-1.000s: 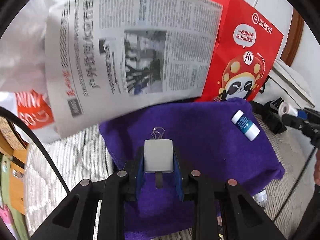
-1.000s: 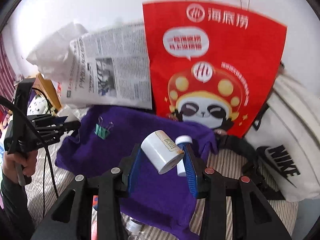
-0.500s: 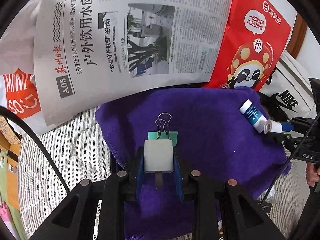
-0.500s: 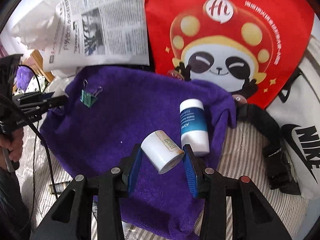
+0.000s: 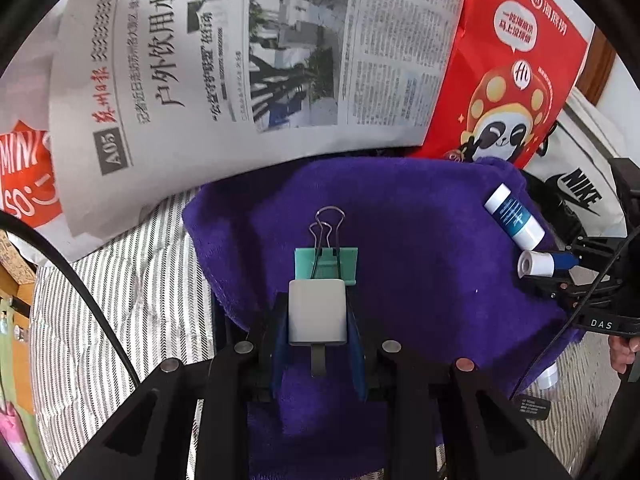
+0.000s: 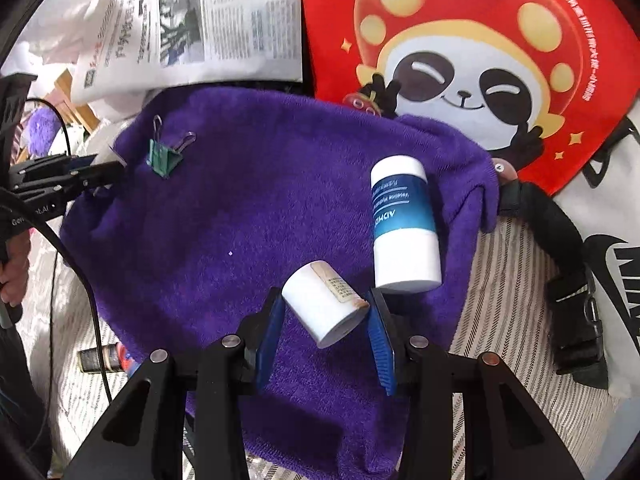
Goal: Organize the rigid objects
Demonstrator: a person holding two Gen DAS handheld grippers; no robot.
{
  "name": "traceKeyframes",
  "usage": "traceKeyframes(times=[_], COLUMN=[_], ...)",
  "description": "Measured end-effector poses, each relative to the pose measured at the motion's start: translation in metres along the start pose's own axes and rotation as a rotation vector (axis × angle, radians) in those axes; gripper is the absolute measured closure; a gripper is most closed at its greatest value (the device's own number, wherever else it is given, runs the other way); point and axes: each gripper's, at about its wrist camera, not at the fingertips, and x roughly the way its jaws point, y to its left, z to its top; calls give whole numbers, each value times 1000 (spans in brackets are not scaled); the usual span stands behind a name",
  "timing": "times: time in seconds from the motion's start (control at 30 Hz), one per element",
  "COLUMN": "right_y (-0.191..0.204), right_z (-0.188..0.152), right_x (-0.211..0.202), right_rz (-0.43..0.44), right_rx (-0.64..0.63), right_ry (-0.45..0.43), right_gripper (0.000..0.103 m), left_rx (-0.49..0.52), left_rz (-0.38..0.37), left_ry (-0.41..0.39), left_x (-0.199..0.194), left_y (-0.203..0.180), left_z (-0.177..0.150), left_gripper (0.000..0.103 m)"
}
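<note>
A purple towel (image 5: 420,240) lies on a striped bed; it also shows in the right wrist view (image 6: 240,220). My left gripper (image 5: 318,316) is shut on a white square charger block (image 5: 317,312), just behind a green binder clip (image 5: 326,262) lying on the towel. My right gripper (image 6: 326,312) is shut on a small white bottle (image 6: 322,304), held tilted over the towel's right part, next to a blue-and-white bottle (image 6: 404,224) lying there. The clip also shows in the right wrist view (image 6: 164,156), at the towel's far left.
A newspaper (image 5: 248,60) and a red panda bag (image 5: 508,80) stand behind the towel. A white Nike bag (image 6: 600,240) with a black strap lies to the right. A small dark bottle (image 6: 100,358) lies on the striped cover off the towel's front left.
Both grippers have moved down and forward towards the towel with their objects held. The green clip has come into full view ahead of the left gripper.
</note>
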Motion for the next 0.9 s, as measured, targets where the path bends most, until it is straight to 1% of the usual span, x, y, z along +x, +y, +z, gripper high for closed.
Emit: traceKeyframes(times=[0.27, 0.53, 0.67, 0.9], right_y=[-6, -10, -6, -2], right_z=[5, 3, 0, 0], right_x=[10, 10, 11, 11], right_rz=[1, -7, -29, -30], right_rx=[21, 11, -11, -20], right_ry=[11, 9, 11, 8], right_gripper=[62, 61, 61, 61], left_rx=[-11, 0, 2, 17], left_rz=[-5, 12, 11, 22], left_ry=[19, 36, 41, 45], left_x=[11, 25, 29, 33], left_y=[4, -1, -3, -5], left_z=[-2, -5, -6, -7], left_gripper=[78, 78, 78, 78])
